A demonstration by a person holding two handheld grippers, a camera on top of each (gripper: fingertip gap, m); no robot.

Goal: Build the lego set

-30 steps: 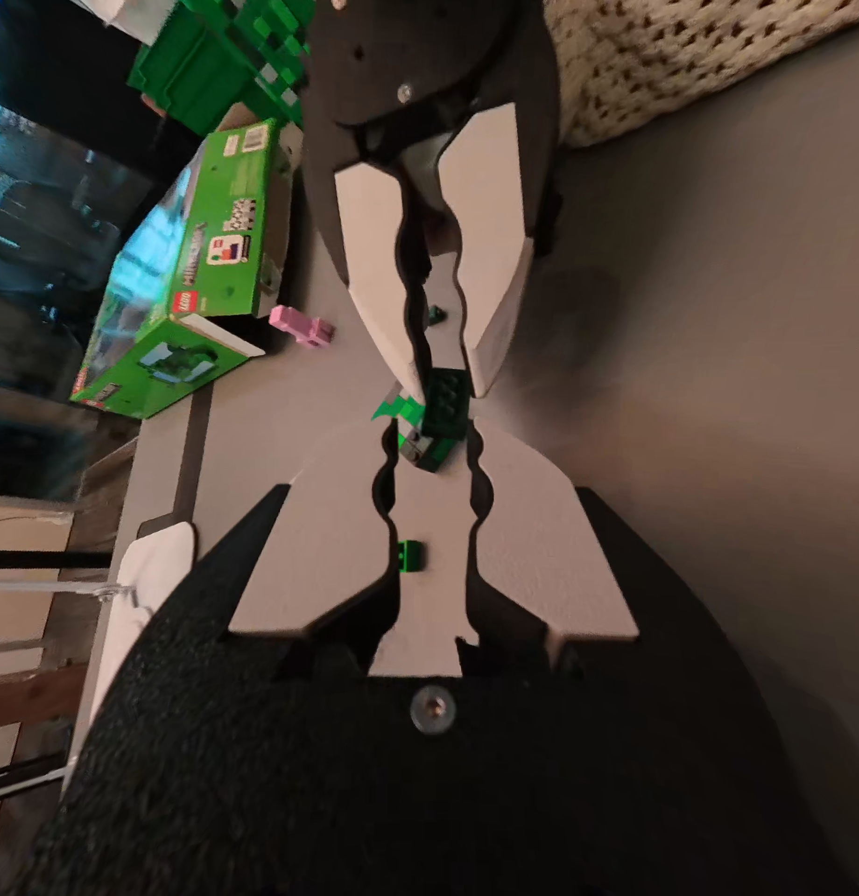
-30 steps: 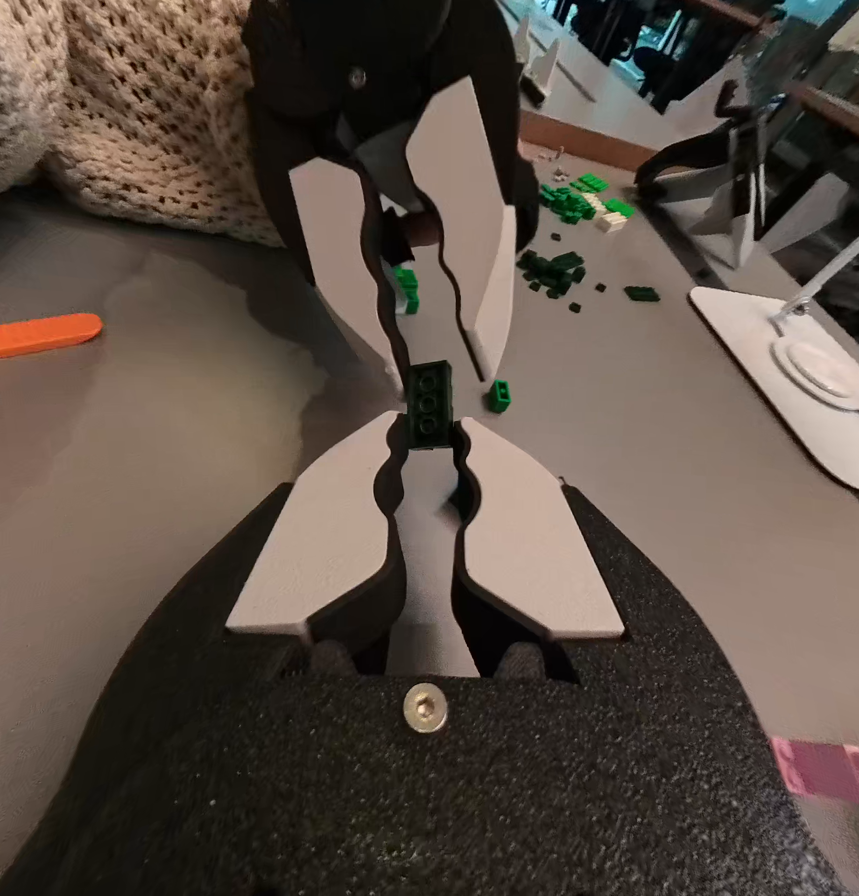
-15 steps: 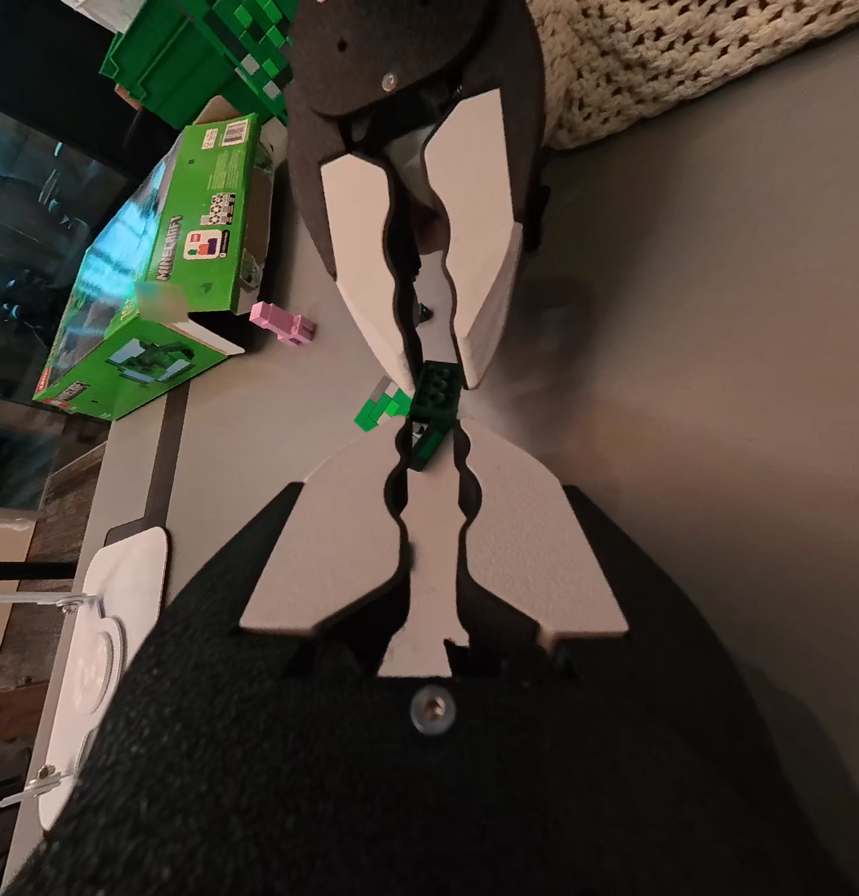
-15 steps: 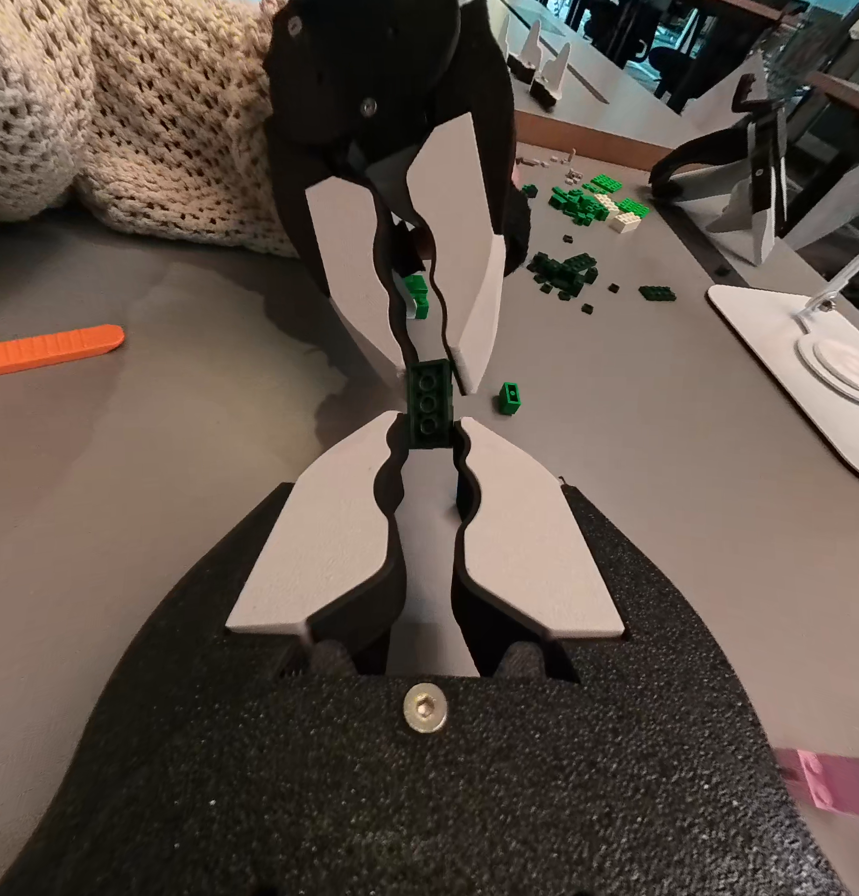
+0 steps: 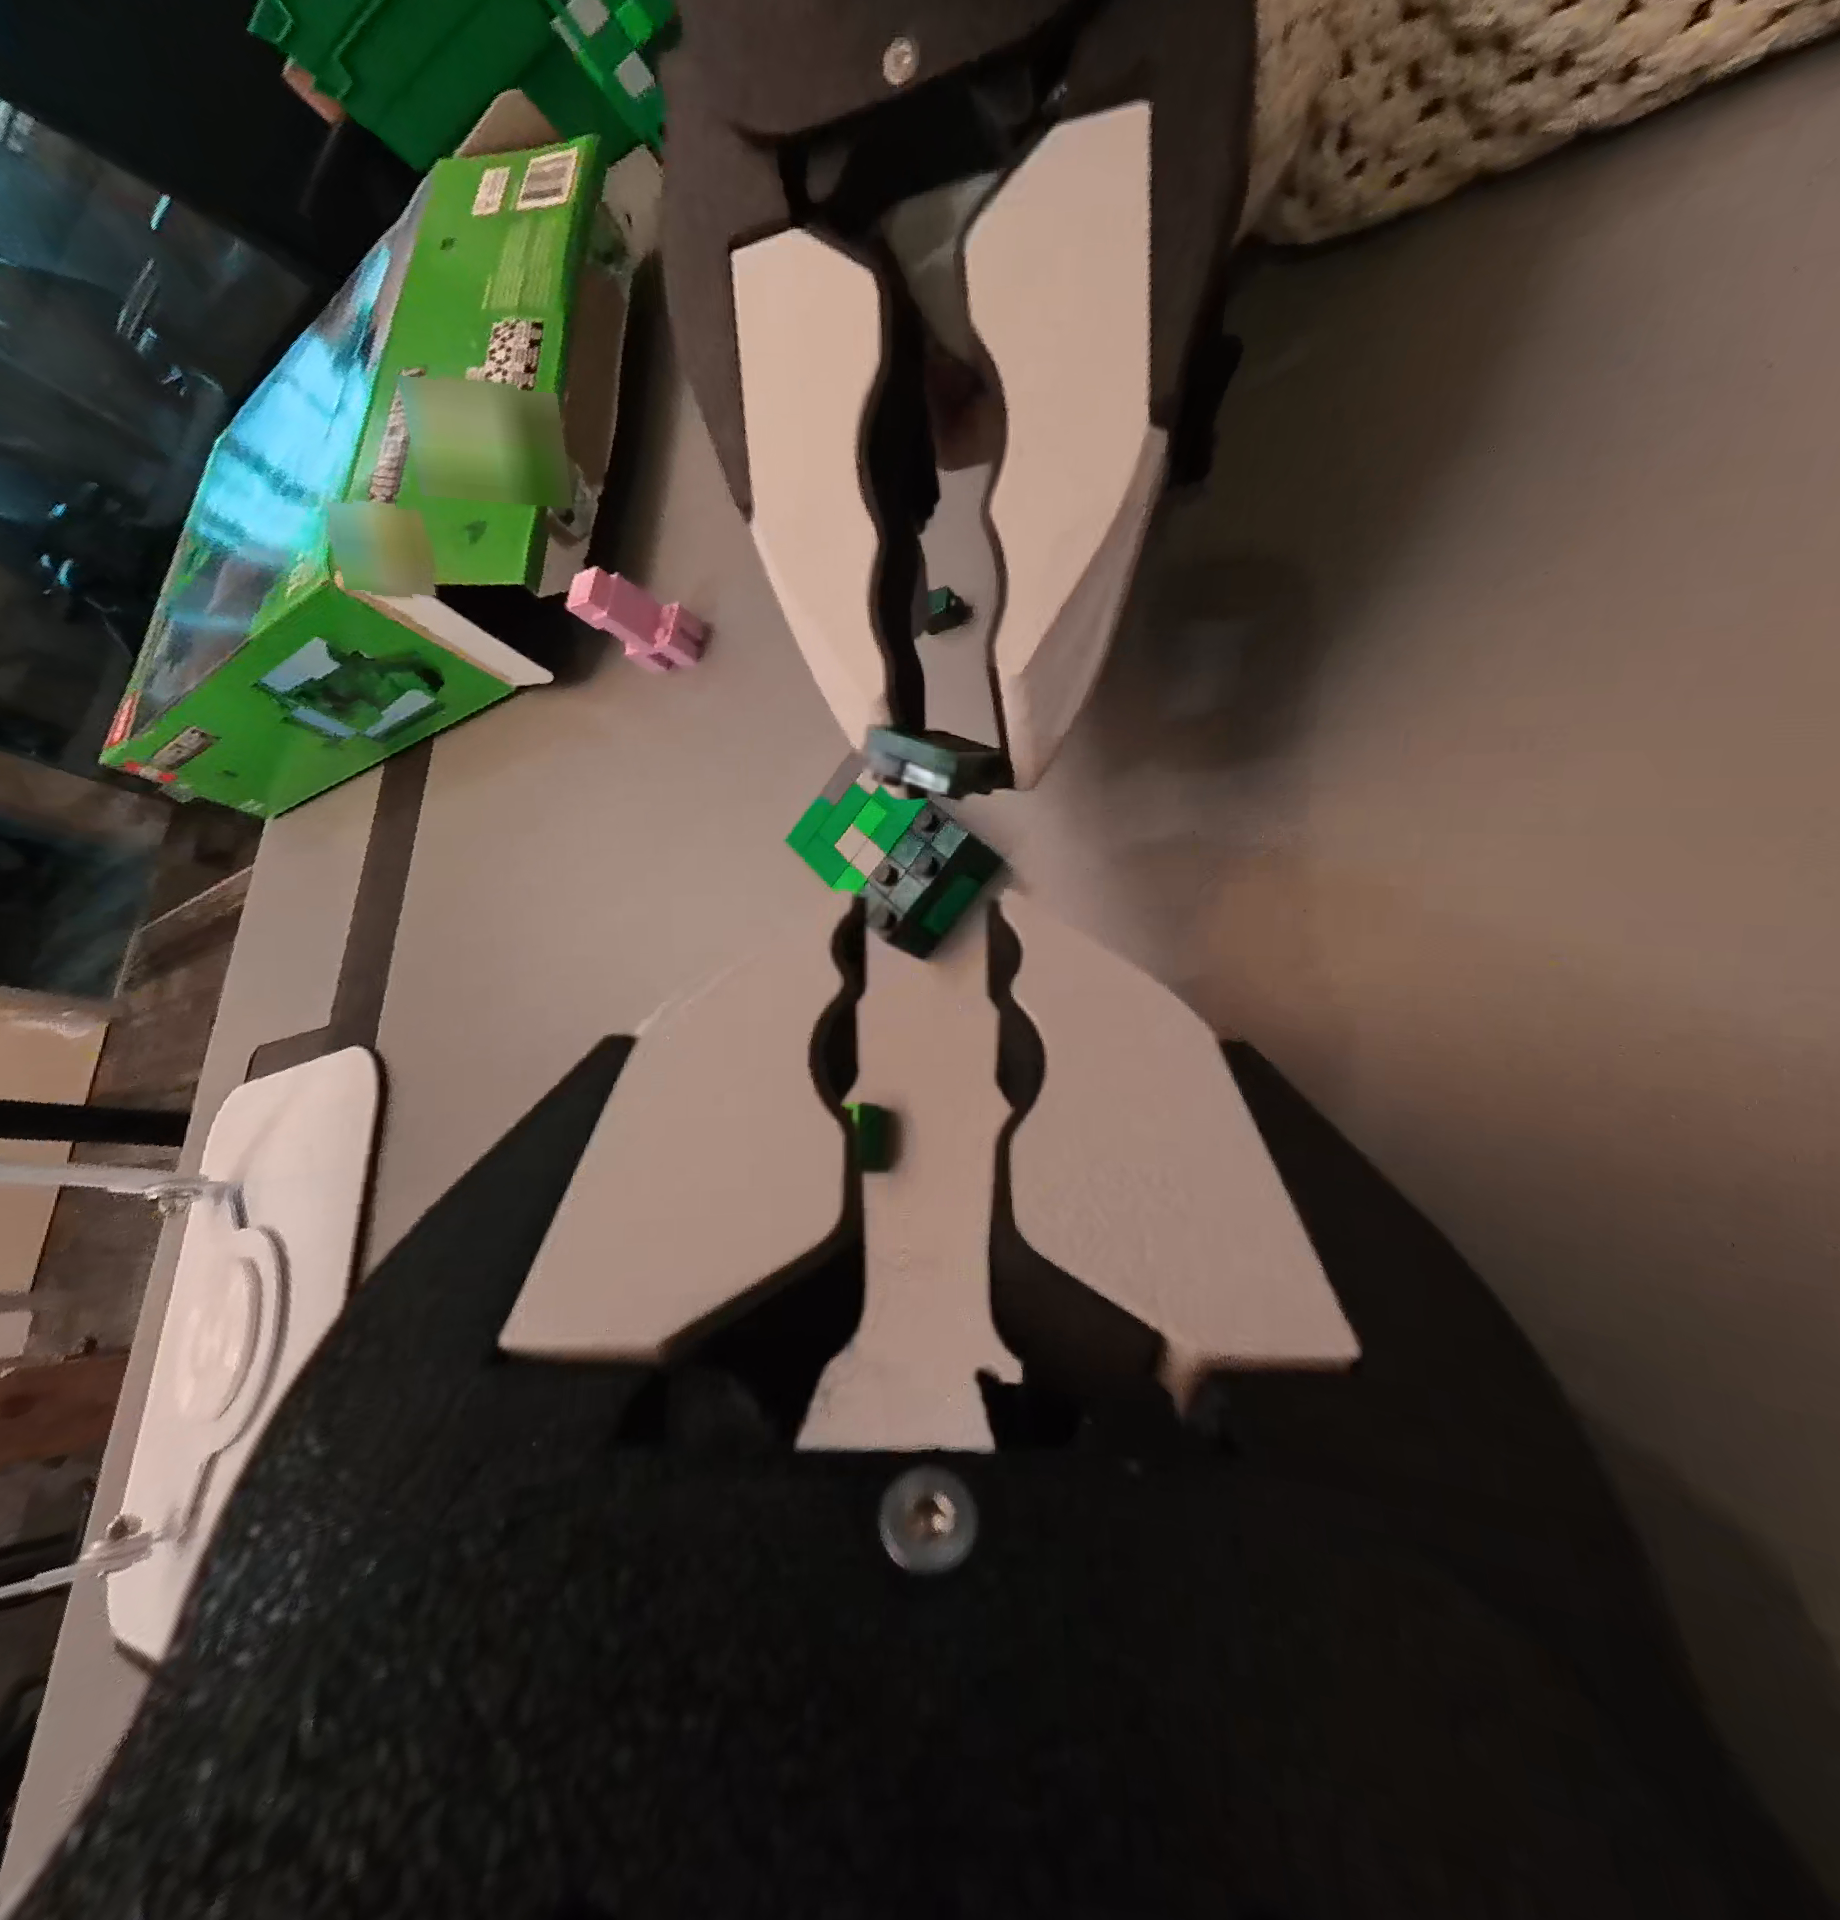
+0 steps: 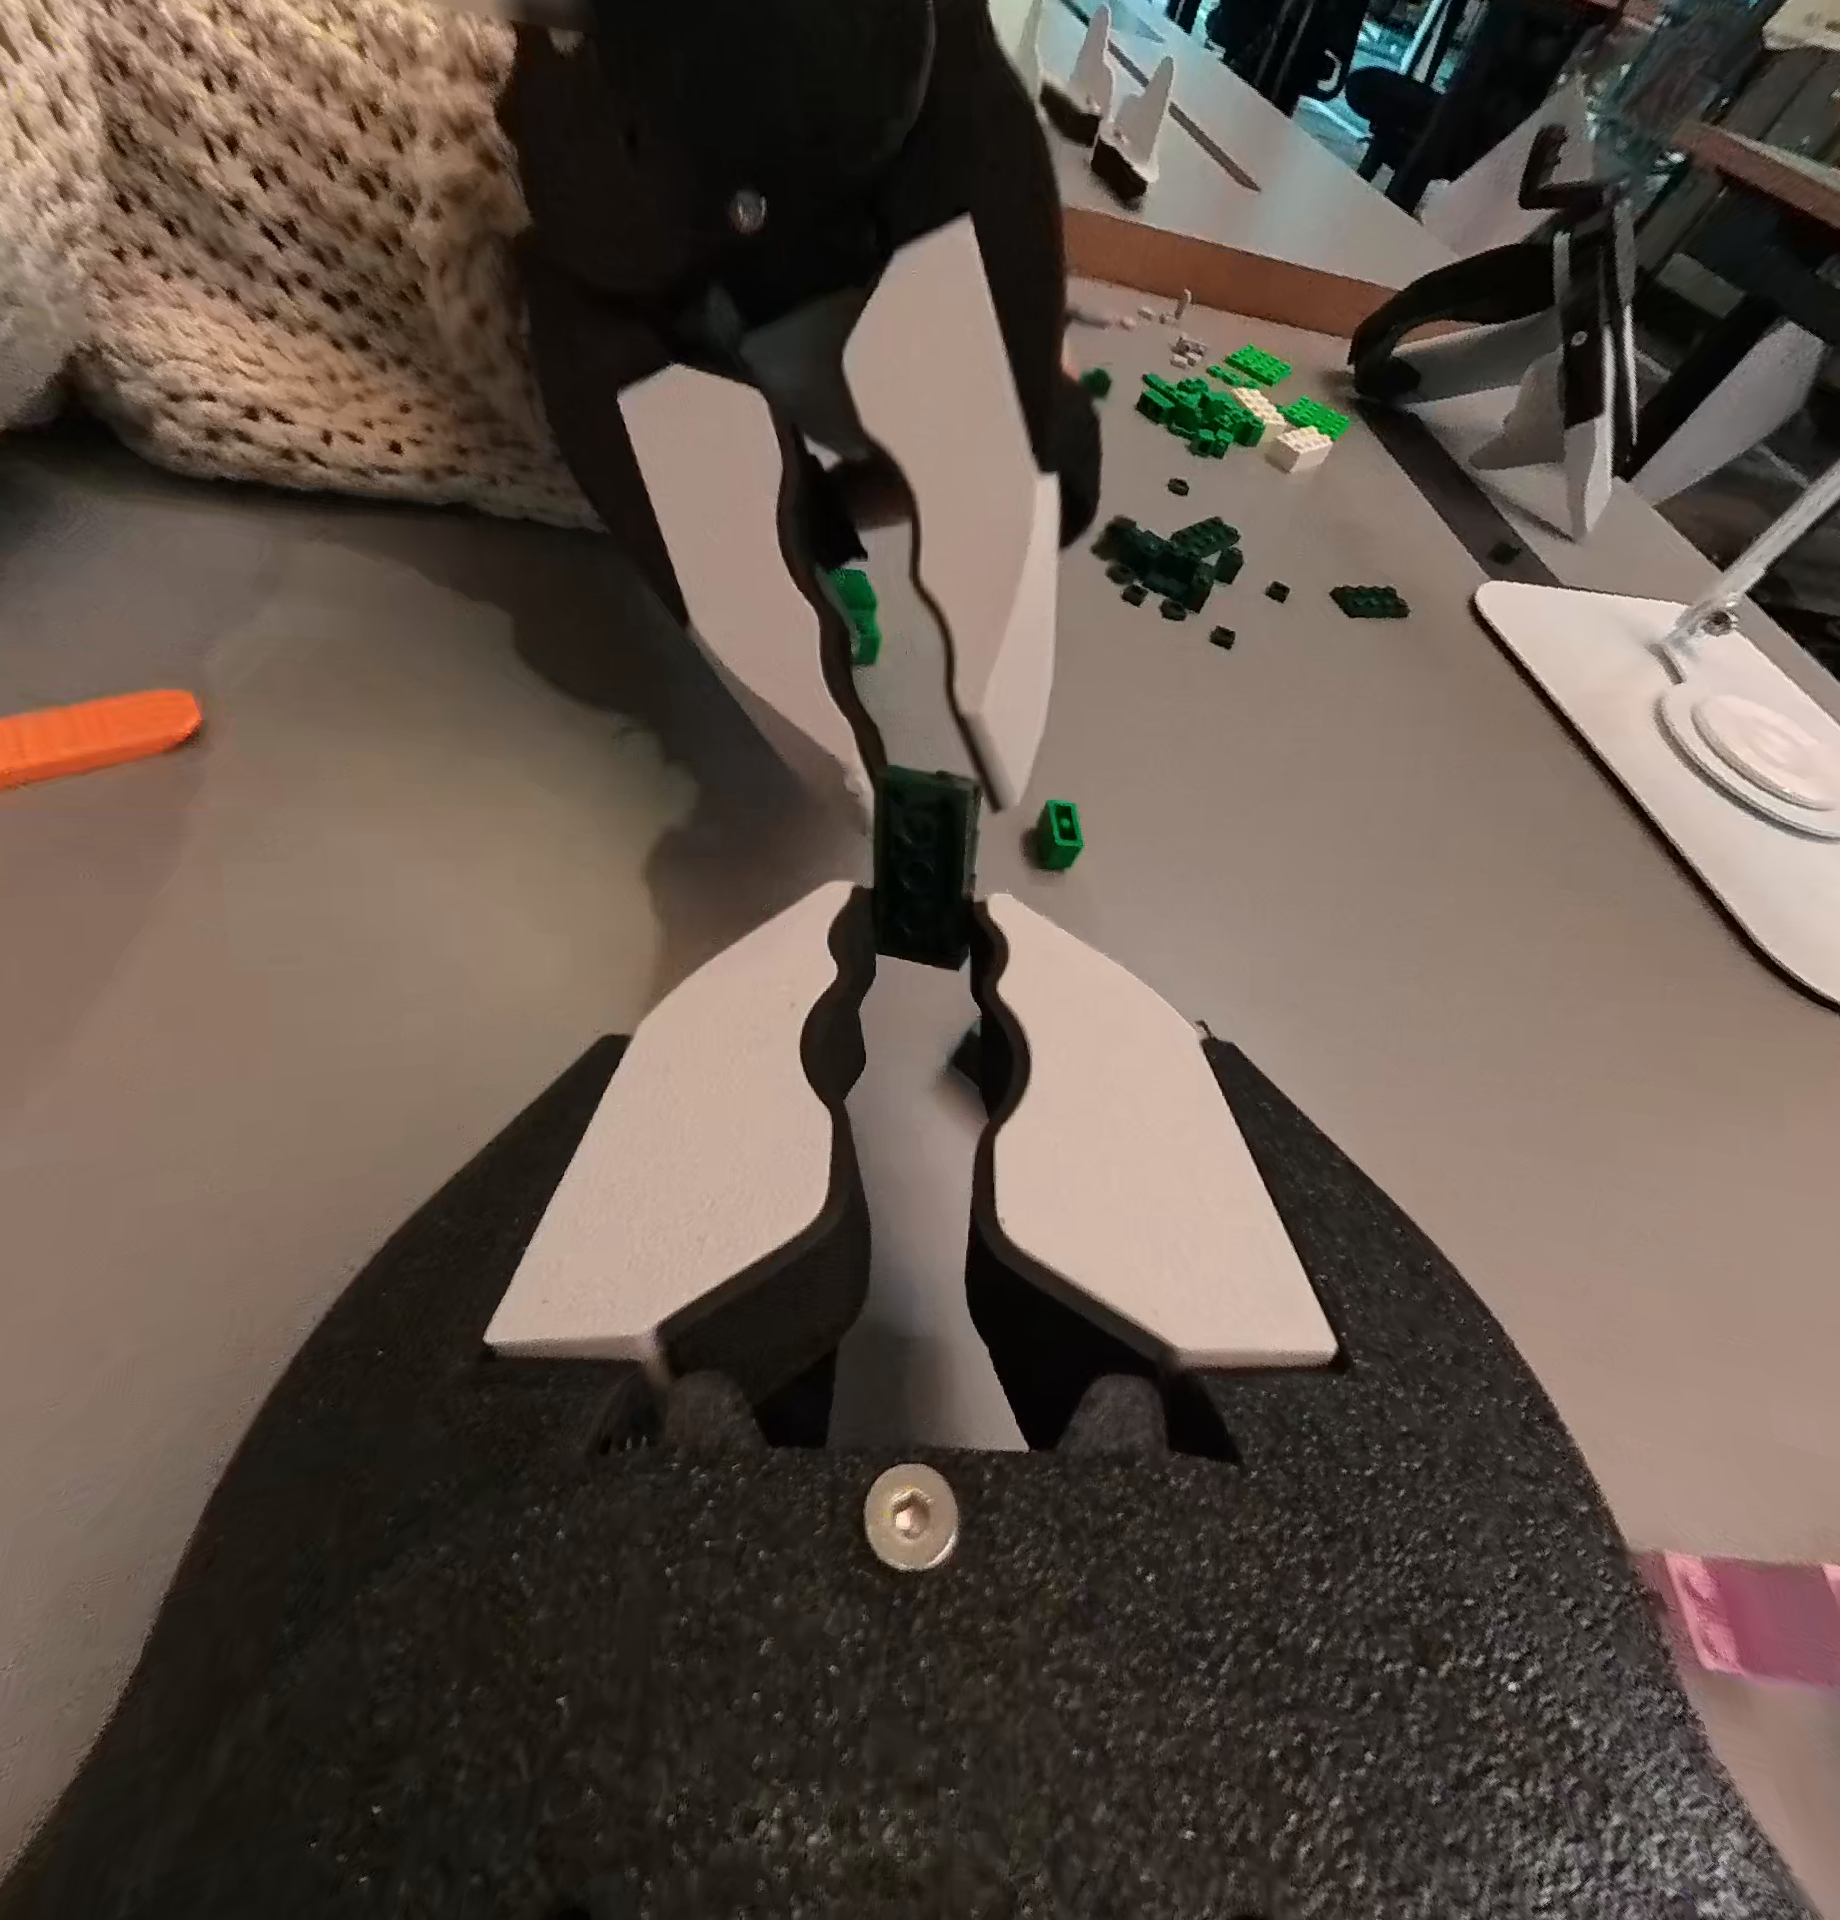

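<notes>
In the left wrist view my left gripper [image 5: 921, 920] is shut on a small green assembly [image 5: 900, 868] of light and dark green bricks with one white square, held above the grey table [image 5: 1518, 935]. My right gripper [image 5: 942, 748] reaches in from the top, shut on a dark green plate [image 5: 931, 764] seen edge-on just above the assembly, with a thin gap between them. In the right wrist view my right gripper [image 6: 921, 914] grips that plate [image 6: 921, 873] upright. The left gripper [image 6: 931, 795] meets it tip to tip, and the assembly is hidden behind the plate.
A green set box [image 5: 376, 520] and a pink piece [image 5: 641, 618] lie at the left. A loose green brick [image 6: 1059, 831], piles of green and white bricks [image 6: 1238, 405] and dark green bricks [image 6: 1170, 561], an orange brick separator [image 6: 74, 732], a white stand base [image 6: 1674, 748] and knitted fabric [image 6: 220, 260] are around. The grippers are tip to tip, or close to it. The orange brick separator [image 6: 74, 732] is about 20 cm from both grippers' fingertips.
The dark green plate lay against the assembly before; now it sits edge-on just above it with a small gap. Both grippers stay shut and have tilted slightly.
</notes>
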